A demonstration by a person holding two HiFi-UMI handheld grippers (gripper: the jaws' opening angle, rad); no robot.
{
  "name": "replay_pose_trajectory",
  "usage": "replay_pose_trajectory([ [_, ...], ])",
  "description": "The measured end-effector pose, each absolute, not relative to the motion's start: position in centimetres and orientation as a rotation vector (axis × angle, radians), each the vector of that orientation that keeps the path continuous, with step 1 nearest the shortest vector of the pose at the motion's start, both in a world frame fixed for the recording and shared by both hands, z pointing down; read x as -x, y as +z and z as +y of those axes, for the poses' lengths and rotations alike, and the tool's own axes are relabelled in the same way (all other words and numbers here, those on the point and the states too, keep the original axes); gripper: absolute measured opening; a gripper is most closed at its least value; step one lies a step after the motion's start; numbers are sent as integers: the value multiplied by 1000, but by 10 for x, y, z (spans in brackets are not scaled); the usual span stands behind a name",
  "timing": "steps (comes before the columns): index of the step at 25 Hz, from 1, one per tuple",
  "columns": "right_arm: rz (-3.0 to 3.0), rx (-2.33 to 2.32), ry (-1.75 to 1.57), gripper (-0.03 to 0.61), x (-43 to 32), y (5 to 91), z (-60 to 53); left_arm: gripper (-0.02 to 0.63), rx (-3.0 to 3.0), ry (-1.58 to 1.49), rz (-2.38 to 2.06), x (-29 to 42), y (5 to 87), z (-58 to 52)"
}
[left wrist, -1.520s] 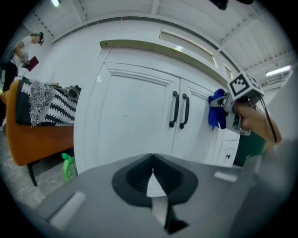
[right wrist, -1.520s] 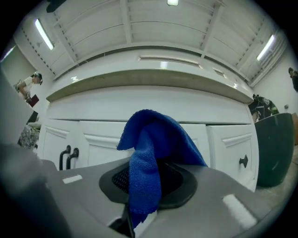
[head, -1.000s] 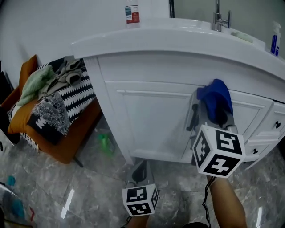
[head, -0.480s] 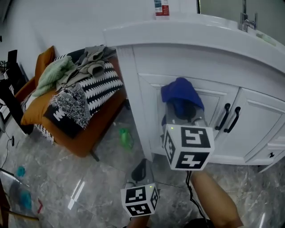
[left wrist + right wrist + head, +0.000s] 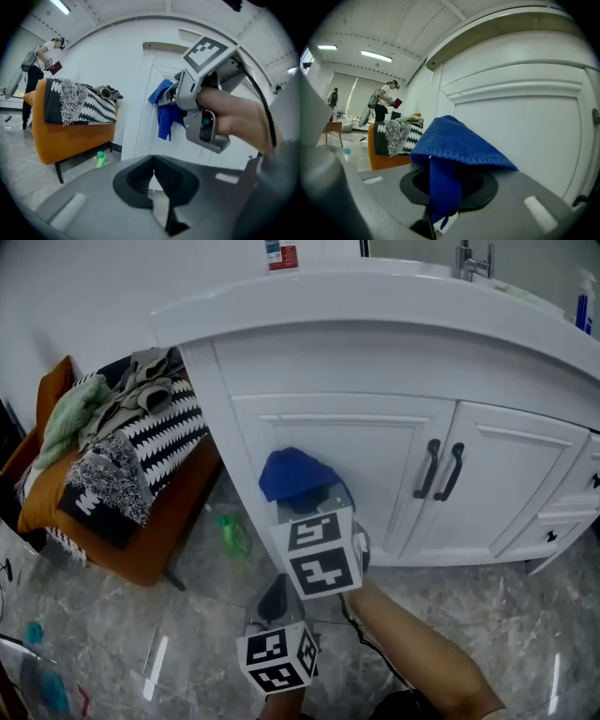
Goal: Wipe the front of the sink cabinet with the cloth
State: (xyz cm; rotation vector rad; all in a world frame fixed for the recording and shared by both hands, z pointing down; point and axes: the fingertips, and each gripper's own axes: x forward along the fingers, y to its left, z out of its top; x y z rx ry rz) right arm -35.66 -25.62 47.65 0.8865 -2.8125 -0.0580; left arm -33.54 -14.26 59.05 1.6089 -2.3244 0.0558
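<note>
While tongs (image 5: 314,509) grip cloth (image 5: 292,472), cabinet (image 5: 375,456) closed

The blue knitted cloth (image 5: 459,150) hides the right gripper's (image 5: 433,211) jaw tips; the red-labelled bottle (image 5: 279,253) at the counter's (image 5: 375,296) rear edge is cropped.

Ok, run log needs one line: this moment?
right gripper shut on blue cloth | cloth at left door | left gripper shut, empty
</note>
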Motion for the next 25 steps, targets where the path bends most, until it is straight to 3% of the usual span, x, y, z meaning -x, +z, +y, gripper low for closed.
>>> replay_pose_trajectory([
  [16,-2802,-1395,80,86,198,445,-306,11,-1771,59,-2250,257,583,-179],
  [25,-2826,-1486,-8,77,127,434,-300,11,-1865,71,-2138,194,594,-212],
])
